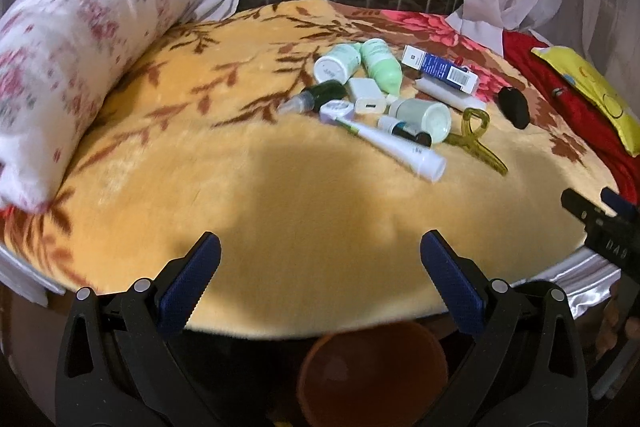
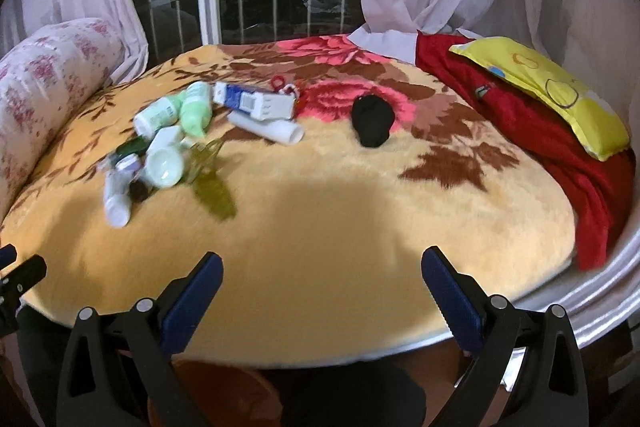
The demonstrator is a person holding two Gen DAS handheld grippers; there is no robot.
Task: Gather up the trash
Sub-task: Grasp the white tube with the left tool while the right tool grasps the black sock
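Note:
A pile of small items lies on the yellow floral blanket [image 1: 280, 195]: two pale green bottles [image 1: 378, 65], a blue and white box [image 1: 440, 67], a white tube [image 1: 400, 147], a white jar [image 1: 424, 115], a dark dropper bottle [image 1: 316, 97], a green hair claw [image 1: 476, 139] and a black object [image 1: 514, 107]. The pile also shows in the right wrist view [image 2: 168, 147]. My left gripper [image 1: 320, 283] is open and empty at the bed's near edge. My right gripper [image 2: 322, 291] is open and empty, right of the left one.
An orange bucket [image 1: 372, 371] stands on the floor below the bed edge. A floral bolster [image 1: 72, 59] lies at the left. A red cloth [image 2: 520, 131] and a yellow pillow [image 2: 552, 87] lie at the right. Curtains and a barred window stand behind.

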